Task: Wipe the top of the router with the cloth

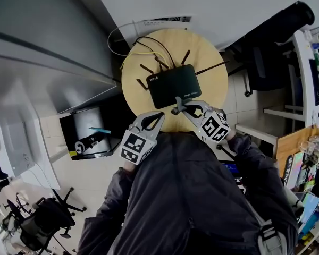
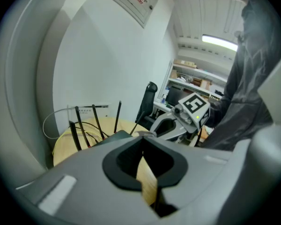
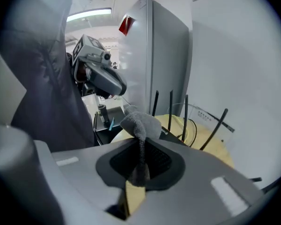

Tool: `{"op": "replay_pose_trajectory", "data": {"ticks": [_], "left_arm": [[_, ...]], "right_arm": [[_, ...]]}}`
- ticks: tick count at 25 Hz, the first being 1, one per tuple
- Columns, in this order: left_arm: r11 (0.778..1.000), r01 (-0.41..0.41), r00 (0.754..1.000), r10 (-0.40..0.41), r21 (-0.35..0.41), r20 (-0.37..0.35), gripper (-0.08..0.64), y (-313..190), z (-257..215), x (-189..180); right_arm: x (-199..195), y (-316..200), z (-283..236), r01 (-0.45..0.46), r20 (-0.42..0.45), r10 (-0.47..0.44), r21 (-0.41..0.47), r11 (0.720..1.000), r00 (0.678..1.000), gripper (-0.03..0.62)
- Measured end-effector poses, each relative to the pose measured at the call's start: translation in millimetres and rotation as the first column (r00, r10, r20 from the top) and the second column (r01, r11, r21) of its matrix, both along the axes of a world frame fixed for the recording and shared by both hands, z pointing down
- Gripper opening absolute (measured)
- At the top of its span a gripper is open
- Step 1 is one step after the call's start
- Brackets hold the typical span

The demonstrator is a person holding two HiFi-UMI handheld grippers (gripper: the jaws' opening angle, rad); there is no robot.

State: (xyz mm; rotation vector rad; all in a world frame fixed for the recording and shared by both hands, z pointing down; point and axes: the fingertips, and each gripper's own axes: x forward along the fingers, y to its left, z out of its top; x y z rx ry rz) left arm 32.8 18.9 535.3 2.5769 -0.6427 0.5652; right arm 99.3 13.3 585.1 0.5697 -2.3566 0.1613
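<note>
Round wooden table [image 1: 215,81] carries the black router [image 1: 173,85], long axis lying crosswise just ahead, where the nearer right gripper [image 1: 182,105], clamped on the grey cloth [image 3: 139,123], meets its near edge, while the left gripper [image 1: 159,116] waits beside it, closed and empty.

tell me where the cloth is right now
The cloth is pinched in the right gripper, at the near edge of the router on the round table, mid head view.
</note>
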Motion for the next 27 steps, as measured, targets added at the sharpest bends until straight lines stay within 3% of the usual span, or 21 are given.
{"op": "replay_pose_trajectory", "data": {"ticks": [27], "left_arm": [[1.000,0.013,1.000,-0.013,0.005,-0.018,0.000,-15.8,-2.1,-18.7]], "right_arm": [[-12.3,-19.0,-13.4,-0.056,-0.002,0.056,0.001,0.998,0.998,0.028]]}}
